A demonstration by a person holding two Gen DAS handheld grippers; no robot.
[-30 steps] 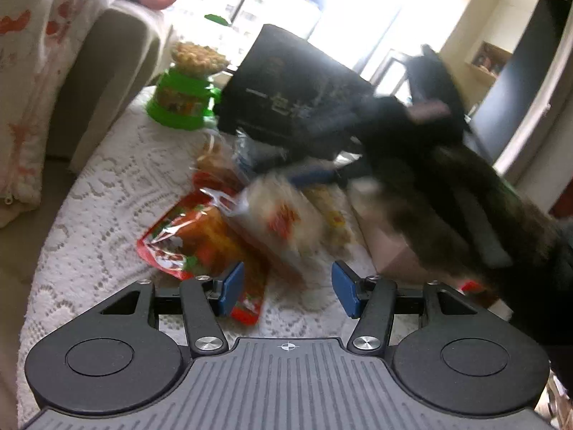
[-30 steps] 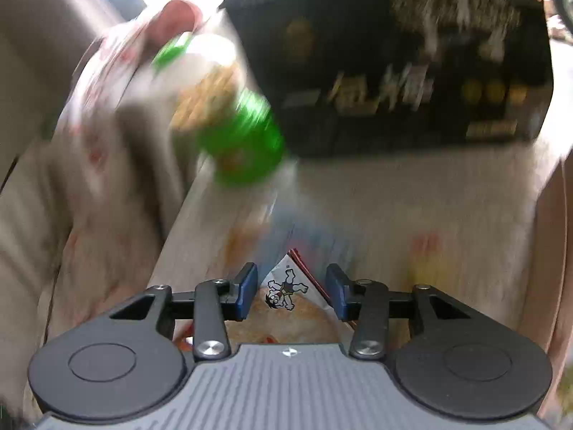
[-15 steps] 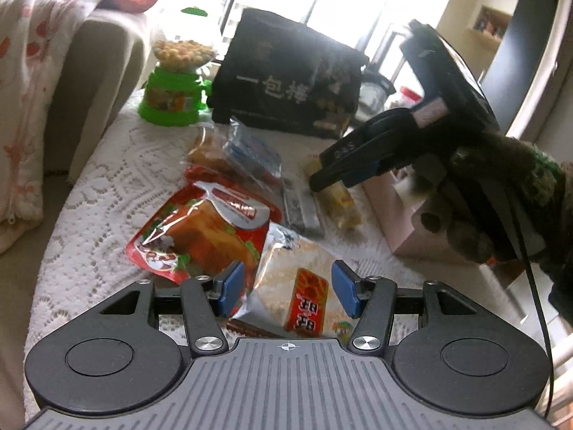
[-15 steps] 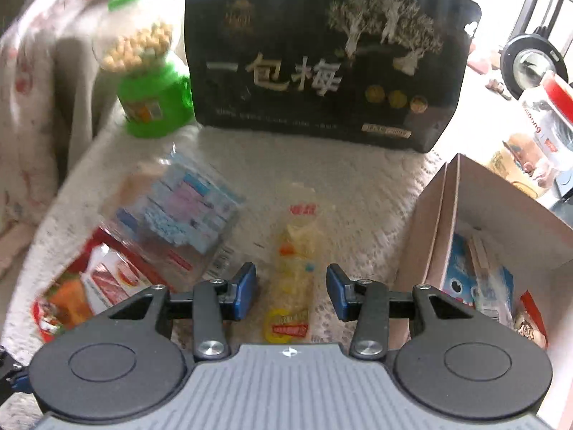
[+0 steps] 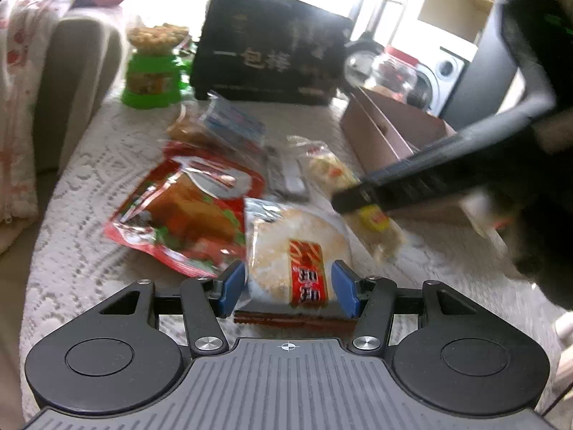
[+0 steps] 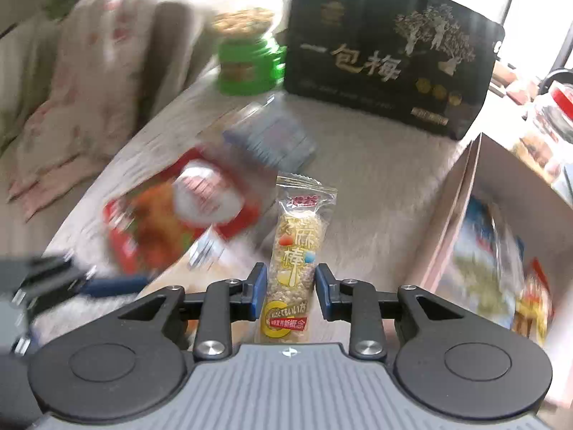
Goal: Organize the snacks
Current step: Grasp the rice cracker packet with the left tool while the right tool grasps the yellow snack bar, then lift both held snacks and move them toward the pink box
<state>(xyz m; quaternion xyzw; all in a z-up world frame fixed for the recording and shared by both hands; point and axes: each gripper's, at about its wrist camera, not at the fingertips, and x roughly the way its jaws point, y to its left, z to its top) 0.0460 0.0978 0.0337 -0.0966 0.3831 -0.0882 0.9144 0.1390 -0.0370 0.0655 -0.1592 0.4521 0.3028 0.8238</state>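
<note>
The work surface is a table (image 5: 89,186) under a lace cover, with a cushioned seat along its left edge. At the far left corner stands a green candy dispenser (image 5: 152,71), upright and clear of the working area. Just beside it, along the far edge, a large black pouch (image 5: 268,57) stands upright, too big for the box and probably left there for that reason.

The loose snacks lie flat in the middle of the table. A red foil packet (image 5: 182,222) lies nearest the left edge. Touching its right side is a round rice cracker packet (image 5: 297,247). The left gripper (image 5: 288,286) straddles the near end of this packet with its jaws parted and the pads not pressing. It is released, positioned for a pick not yet made.

Right of the cracker packet lies a narrow cereal bar (image 6: 295,251). The right gripper (image 6: 290,294) is clenched on the bar's lower half, both pads against the wrapper. The grip sits low, so the free upper end may droop on lifting.

At the right edge stands an open cardboard box (image 6: 462,193), already containing several packets. It is the probable destination for the bar.
</note>
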